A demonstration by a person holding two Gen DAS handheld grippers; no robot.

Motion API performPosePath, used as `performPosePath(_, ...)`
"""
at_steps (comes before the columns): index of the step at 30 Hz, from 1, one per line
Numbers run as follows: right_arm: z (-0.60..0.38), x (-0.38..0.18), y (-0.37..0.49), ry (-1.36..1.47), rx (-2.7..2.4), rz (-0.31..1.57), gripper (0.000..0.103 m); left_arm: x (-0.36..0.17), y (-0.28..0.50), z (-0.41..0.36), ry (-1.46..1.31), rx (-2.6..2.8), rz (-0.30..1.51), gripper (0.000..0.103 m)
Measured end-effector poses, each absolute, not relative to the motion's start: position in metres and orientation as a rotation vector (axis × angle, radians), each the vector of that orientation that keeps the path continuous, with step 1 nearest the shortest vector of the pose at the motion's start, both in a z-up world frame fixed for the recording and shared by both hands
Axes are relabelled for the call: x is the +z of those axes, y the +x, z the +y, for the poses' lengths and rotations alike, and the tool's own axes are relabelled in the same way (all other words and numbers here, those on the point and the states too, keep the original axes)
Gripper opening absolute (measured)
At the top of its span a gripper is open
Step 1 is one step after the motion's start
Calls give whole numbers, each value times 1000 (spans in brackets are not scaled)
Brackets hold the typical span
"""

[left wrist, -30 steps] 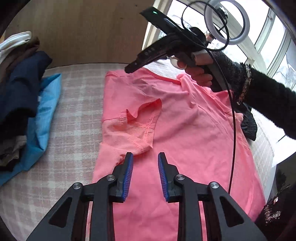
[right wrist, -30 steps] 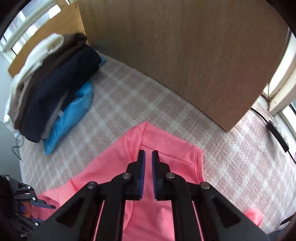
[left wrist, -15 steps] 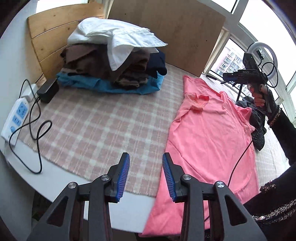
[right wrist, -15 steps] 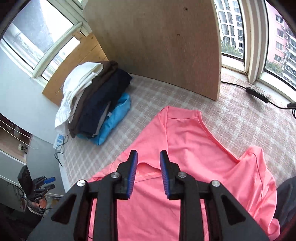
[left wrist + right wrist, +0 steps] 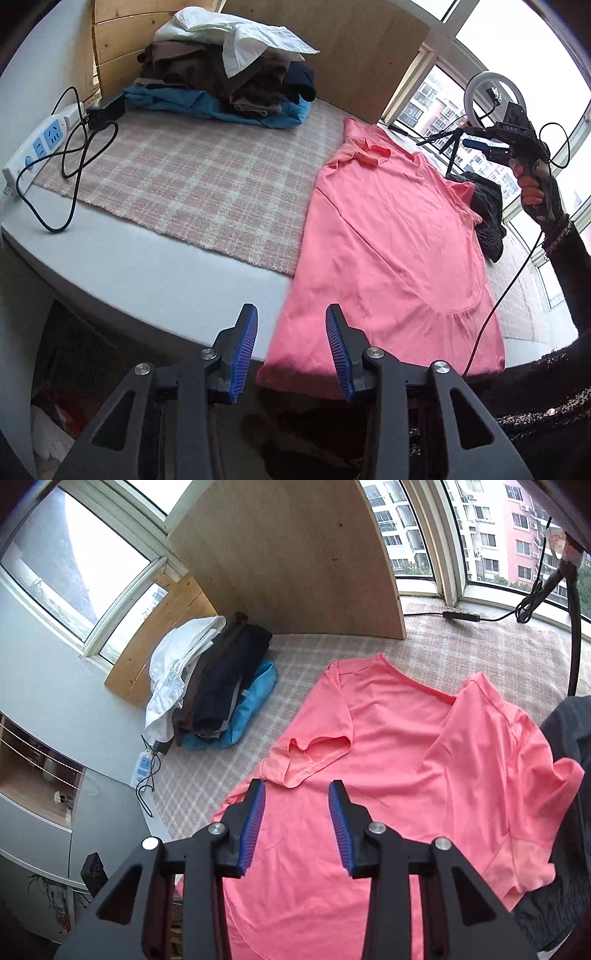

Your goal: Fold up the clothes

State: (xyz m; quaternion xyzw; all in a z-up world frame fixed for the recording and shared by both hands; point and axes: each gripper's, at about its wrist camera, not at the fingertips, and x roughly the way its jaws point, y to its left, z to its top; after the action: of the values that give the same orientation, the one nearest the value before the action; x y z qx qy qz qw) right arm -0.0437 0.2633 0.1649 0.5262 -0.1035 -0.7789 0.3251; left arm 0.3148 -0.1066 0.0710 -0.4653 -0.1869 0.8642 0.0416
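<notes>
One pink T-shirt (image 5: pixel 388 236) lies spread flat on the checked cloth (image 5: pixel 192 184) that covers the table (image 5: pixel 147 273), its hem hanging over the near edge and its neckline toward the wooden board (image 5: pixel 295 554) at the back. One sleeve is folded in over the chest, the other lies beside a dark garment (image 5: pixel 487 214) at the shirt's far side. The left gripper (image 5: pixel 291 347) hangs above the hem corner, off the table edge, its jaws apart with nothing between them. The right gripper (image 5: pixel 297 821), held in a hand (image 5: pixel 532 184) in a dark sleeve, hovers over the shirt near the folded sleeve; its jaws are opening and are empty too. A stack of folded clothes (image 5: pixel 214 686) sits well apart at the far corner, with a power strip (image 5: pixel 40 144) and its black cable nearby. A ring light (image 5: pixel 491 96) stands by the window.
</notes>
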Motion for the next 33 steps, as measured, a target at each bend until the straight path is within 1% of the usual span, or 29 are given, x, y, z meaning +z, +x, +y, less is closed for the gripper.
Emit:
performPosePath(3, 224, 146, -30, 1452, -2044, -239, 36, 55, 336, -104, -1419, 2595, -592, 37)
performPosePath(8, 160, 111, -34, 1604, -2057, -172, 36, 30, 351, -107, -1443, 2549, -538, 37)
performPosePath(10, 147, 101, -41, 1641, -2106, -94, 36, 23, 352, -110, -1440, 2539, -522, 38)
performPosePath(12, 148, 94, -54, 1662, -2190, -72, 36, 17, 351, -112, -1437, 2535, -502, 38)
performPosePath(16, 168, 80, -91, 1735, -2278, -215, 36, 11, 347, -116, -1423, 2514, -500, 38)
performPosePath(18, 171, 72, -108, 1766, -2242, -326, 36, 13, 347, -115, -1403, 2514, -495, 38)
performPosePath(20, 167, 63, -116, 1797, -2182, -382, 36, 18, 348, -113, -1394, 2511, -480, 38)
performPosePath(21, 163, 60, -117, 1807, -2171, -377, 36, 21, 350, -112, -1379, 2520, -461, 38)
performPosePath(23, 156, 57, -118, 1822, -2188, -329, 36, 23, 351, -111, -1376, 2528, -436, 43)
performPosePath(25, 155, 56, -121, 1806, -2264, -271, 37, 18, 350, -112, -1390, 2518, -436, 43)
performPosePath(26, 158, 55, -125, 1803, -2285, -271, 42, 16, 349, -113, -1397, 2513, -435, 43)
performPosePath(28, 166, 50, -132, 1809, -2321, -281, 49, 11, 347, -111, -1416, 2505, -421, 43)
performPosePath(31, 179, 38, -140, 1858, -2334, -322, 49, 7, 345, -105, -1410, 2488, -387, 43)
performPosePath(33, 184, 30, -141, 1873, -2300, -387, 50, 3, 343, -100, -1405, 2475, -365, 44)
